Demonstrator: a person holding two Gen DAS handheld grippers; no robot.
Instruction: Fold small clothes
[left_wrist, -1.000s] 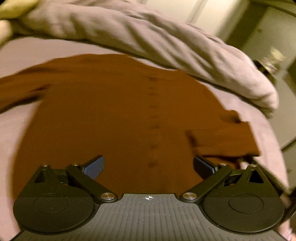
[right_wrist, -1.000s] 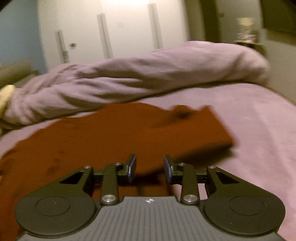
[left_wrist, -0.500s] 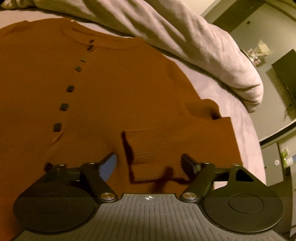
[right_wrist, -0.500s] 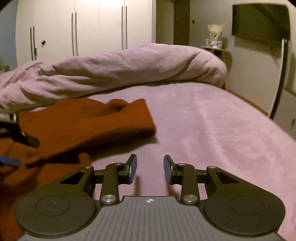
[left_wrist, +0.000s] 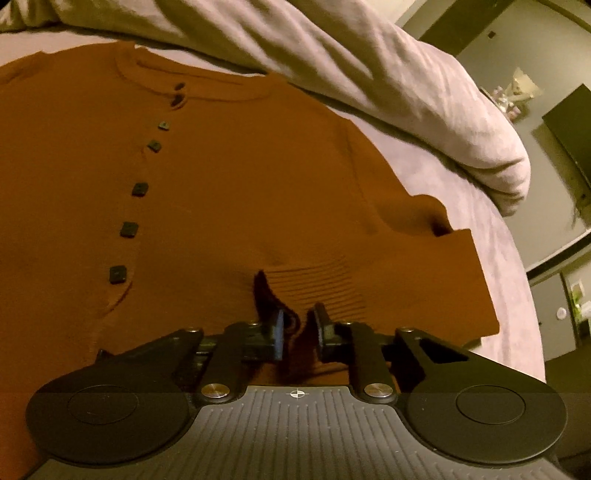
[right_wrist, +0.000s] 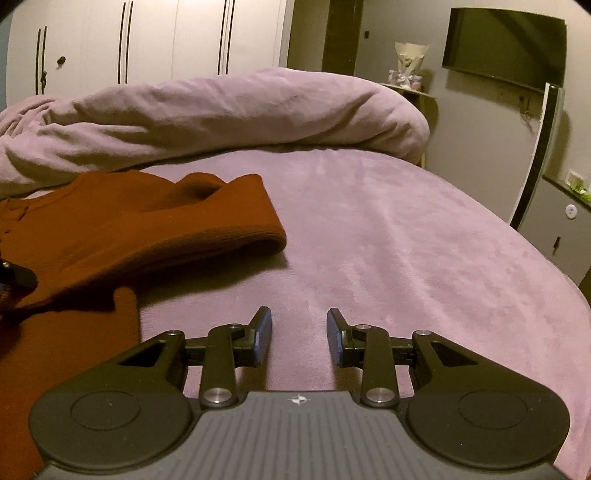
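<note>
A rust-brown buttoned cardigan (left_wrist: 221, 184) lies flat on the purple bed cover (right_wrist: 388, 240), its right sleeve folded back across the body. My left gripper (left_wrist: 298, 325) is at the ribbed sleeve cuff (left_wrist: 317, 291). Its jaws are closing, and bunched cuff fabric is pinched between the pads. In the right wrist view the folded sleeve and side of the cardigan (right_wrist: 147, 221) lie at the left. My right gripper (right_wrist: 299, 332) hovers over bare bed cover just right of the cardigan's hem, partly open with nothing between its fingers.
A rolled lilac duvet (right_wrist: 221, 110) runs across the far side of the bed, just behind the cardigan's collar. The bed's edge curves down at the right. Beyond it stand a grey cabinet (right_wrist: 561, 229), a wall television (right_wrist: 506, 48) and white wardrobe doors (right_wrist: 147, 37).
My left gripper moved right across the cardigan and down to the sleeve cuff, and its jaws went from wide apart to nearly together. The right gripper swung right, off the cardigan onto bare cover.
</note>
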